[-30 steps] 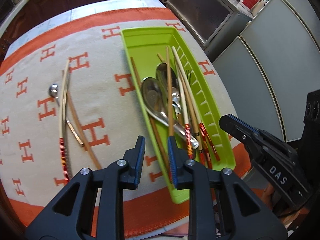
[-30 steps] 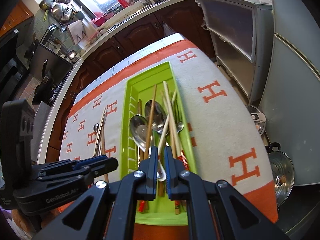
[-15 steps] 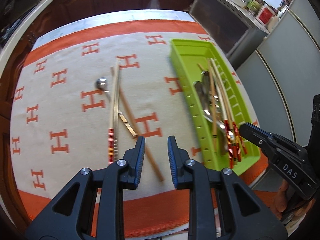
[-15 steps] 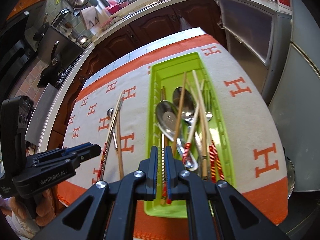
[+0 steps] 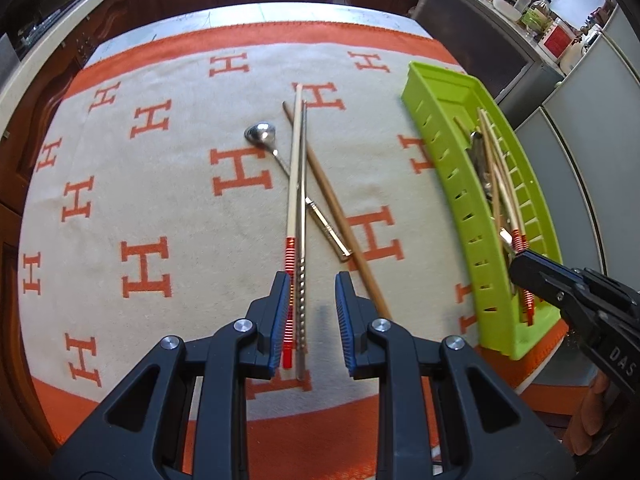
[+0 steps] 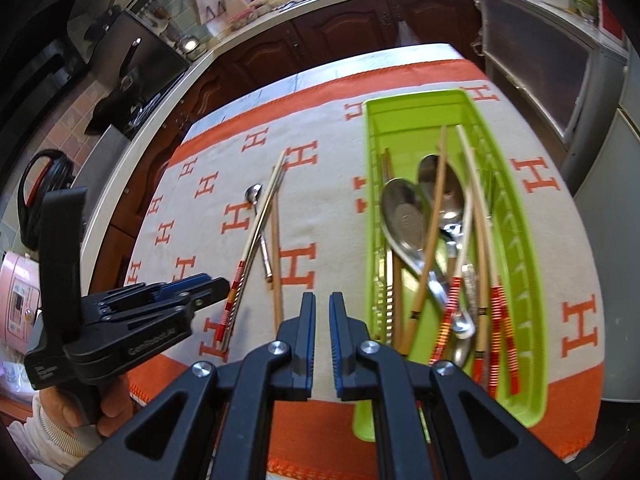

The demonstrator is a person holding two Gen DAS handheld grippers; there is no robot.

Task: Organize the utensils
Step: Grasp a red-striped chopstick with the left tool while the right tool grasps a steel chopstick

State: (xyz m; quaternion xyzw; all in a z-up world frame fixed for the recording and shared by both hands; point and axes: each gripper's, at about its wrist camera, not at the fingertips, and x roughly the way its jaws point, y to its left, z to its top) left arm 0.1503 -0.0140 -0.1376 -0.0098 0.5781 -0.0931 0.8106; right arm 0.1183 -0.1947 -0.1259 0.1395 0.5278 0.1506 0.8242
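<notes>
On the H-patterned cloth lie an ivory chopstick with a red-banded end (image 5: 294, 184), a metal chopstick (image 5: 303, 208), a brown wooden chopstick (image 5: 340, 220) and a small steel spoon (image 5: 260, 134). My left gripper (image 5: 311, 292) is open low over the cloth, and the near ends of the ivory and metal chopsticks lie between its fingers. The green tray (image 5: 452, 160) on the right holds several chopsticks and two big spoons (image 6: 404, 216). My right gripper (image 6: 322, 312) hovers over the cloth just left of the tray (image 6: 400, 108), its jaws almost together and holding nothing.
The cloth's orange border and the table edge run just under both grippers. A person's hand (image 6: 108, 404) holds the left gripper (image 6: 160, 300). Dark wooden cabinets (image 6: 340, 40) and a counter stand beyond the table, grey appliance doors (image 5: 580, 140) to the right.
The left gripper has swung left from the tray to the loose utensils and come down around the ivory and metal chopsticks' ends. The right gripper has shifted left, off the tray.
</notes>
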